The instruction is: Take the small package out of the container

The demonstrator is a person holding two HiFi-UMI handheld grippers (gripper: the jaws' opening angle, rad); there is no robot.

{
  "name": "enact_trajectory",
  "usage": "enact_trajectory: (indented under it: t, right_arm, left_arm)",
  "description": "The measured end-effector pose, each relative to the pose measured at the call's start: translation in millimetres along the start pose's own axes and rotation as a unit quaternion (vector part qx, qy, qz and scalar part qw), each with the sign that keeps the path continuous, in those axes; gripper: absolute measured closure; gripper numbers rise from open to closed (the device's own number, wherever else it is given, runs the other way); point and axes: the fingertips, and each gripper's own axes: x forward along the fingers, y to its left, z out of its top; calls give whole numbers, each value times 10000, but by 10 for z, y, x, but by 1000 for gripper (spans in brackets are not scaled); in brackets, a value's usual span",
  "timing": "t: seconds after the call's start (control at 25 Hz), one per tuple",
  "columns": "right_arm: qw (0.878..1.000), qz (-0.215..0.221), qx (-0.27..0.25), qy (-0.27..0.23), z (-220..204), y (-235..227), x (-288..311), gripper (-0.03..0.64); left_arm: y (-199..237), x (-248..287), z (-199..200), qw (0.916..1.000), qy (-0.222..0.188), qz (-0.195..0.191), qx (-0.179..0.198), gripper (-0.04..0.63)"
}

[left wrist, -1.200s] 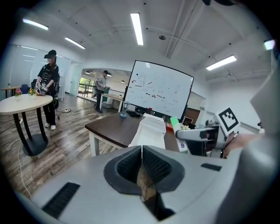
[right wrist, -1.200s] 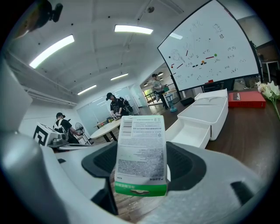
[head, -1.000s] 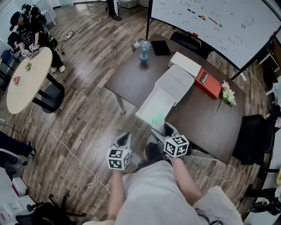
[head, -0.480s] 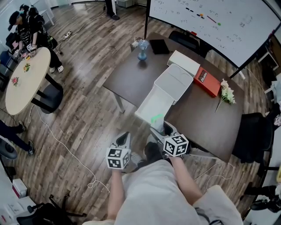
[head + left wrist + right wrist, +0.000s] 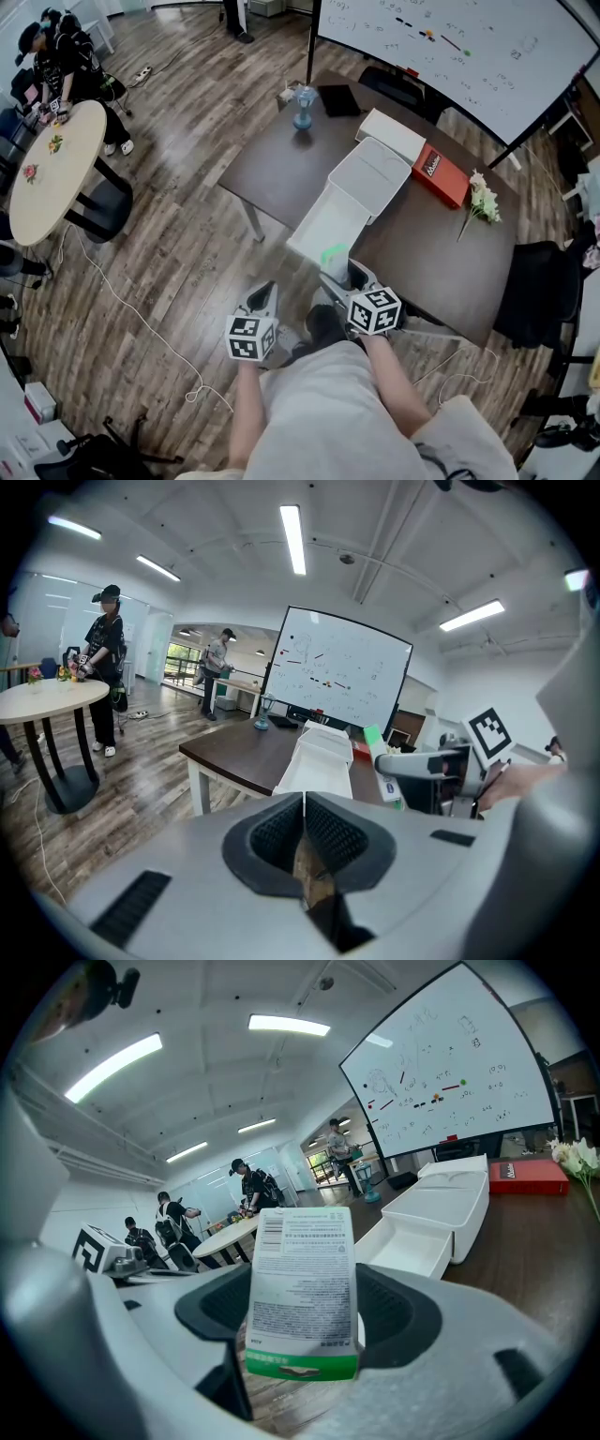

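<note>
Right gripper view shows the small package (image 5: 302, 1279) upright between wide-set jaws, the pads pressing its lower sides while the printed upper part stands free above them. So the right gripper (image 5: 342, 272) is clamped on the package, which is already out of the container (image 5: 450, 1206) and sits just off that container's near, open end. In the head view this spot is at the table (image 5: 281, 159) edge, with wooden floor below it. The left gripper (image 5: 305, 827) has its jaws pressed together with nothing in them and hangs beside the container's near end, further from the table. The likely trouble is the low hold. A thin, tall pack gripped near its base could tip or slide out if the wrist turns quickly. Being off the table edge, it would probably drop to the floor rather than back into the container.
</note>
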Motion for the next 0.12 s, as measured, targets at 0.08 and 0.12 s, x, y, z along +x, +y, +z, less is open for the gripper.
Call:
enact_trajectory:
  t: [0.08, 0.12]
  right_arm:
    - [10000, -2, -3, 5, 1, -6, 4, 268]
    - [10000, -3, -5, 9, 1, -9, 6, 268]
  left_arm:
    - [1, 6, 4, 10000, -1, 1, 0, 588]
    - [2, 9, 6, 10000, 0, 3, 0, 588]
